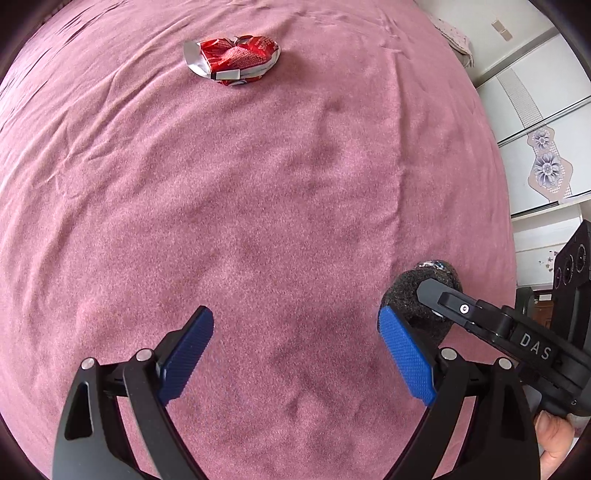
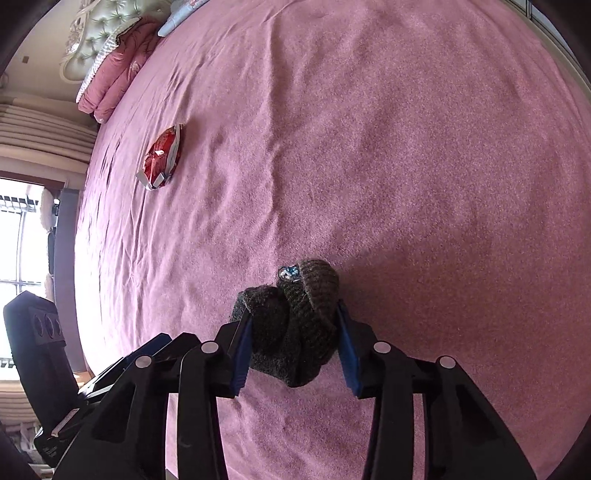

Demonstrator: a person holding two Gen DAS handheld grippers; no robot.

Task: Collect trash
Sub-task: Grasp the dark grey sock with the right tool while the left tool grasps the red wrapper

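Note:
A crumpled red and silver snack wrapper point(image 1: 232, 59) lies far ahead on the pink bedspread point(image 1: 258, 206); it also shows in the right wrist view point(image 2: 160, 158) at the left. My left gripper point(image 1: 295, 354) is open and empty, low over the bedspread. My right gripper point(image 2: 293, 347) is shut on a dark grey knitted sock bundle point(image 2: 295, 325) with a small shiny blue-silver scrap point(image 2: 289, 273) at its top. In the left wrist view the bundle point(image 1: 410, 295) sits just right of my left gripper's right finger.
Pink and white pillows point(image 2: 110, 74) lie against a padded headboard point(image 2: 99, 33) at the bed's far end. White wardrobe doors point(image 1: 535, 122) stand beyond the bed's right edge. A bright window point(image 2: 18, 251) is at the left.

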